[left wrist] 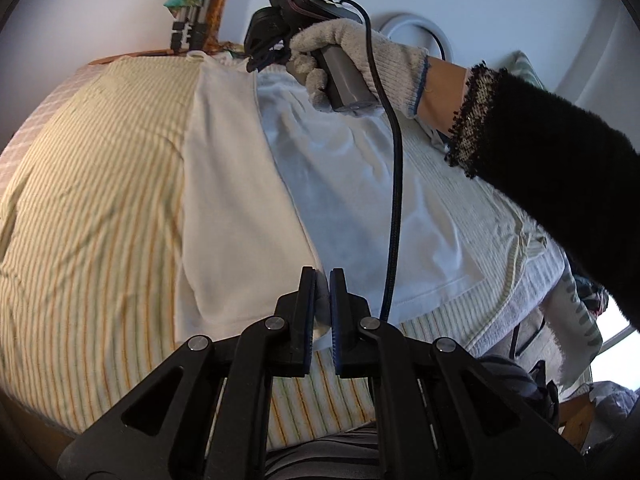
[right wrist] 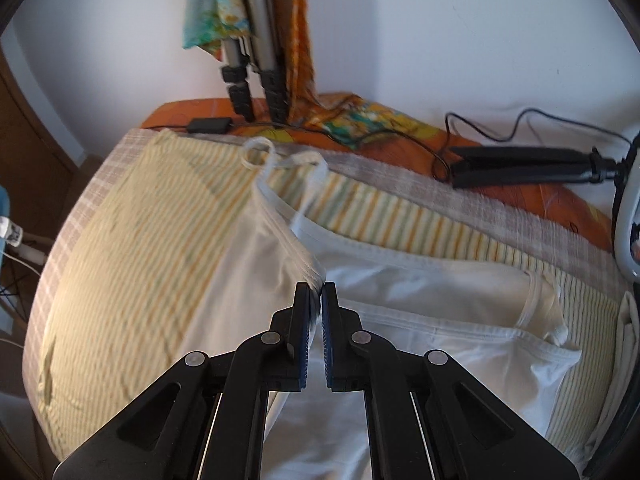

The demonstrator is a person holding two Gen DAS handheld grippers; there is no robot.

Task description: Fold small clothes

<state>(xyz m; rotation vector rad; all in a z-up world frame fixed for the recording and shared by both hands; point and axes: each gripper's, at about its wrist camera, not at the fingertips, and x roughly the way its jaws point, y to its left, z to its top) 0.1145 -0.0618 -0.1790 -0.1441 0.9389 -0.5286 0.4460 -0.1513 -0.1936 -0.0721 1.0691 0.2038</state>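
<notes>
Left claw (left wrist: 323,280): black fingers at 6 o'clock in the left view, drawn narrow and pinching the near hem of the top (left wrist: 240,208).
Right claw (right wrist: 316,292): at 6 o'clock in the right view, pressed nearly closed on the ribbed trim of the same top (right wrist: 256,280), which rises from the fingertips toward 12 o'clock.
Top: white strappy garment lying on a striped cloth (left wrist: 100,200); in the left view a folded panel runs from the claw up to 12 o'clock, with the flatter part spreading toward 2 o'clock.
Left view only: a gloved hand (left wrist: 360,56) at 1 o'clock gripping the other claw's grey handle, a black sleeve (left wrist: 560,168) at 3 o'clock, and a black cable (left wrist: 396,184) hanging down across the top.
Right view only: looped straps (right wrist: 260,152) at 12 o'clock, a second pale garment (right wrist: 480,292) at 3 o'clock, tripod legs (right wrist: 256,80) draped in a patterned scarf (right wrist: 208,16), and a folded black tripod (right wrist: 528,164) at 2 o'clock on orange cloth (right wrist: 184,114).
</notes>
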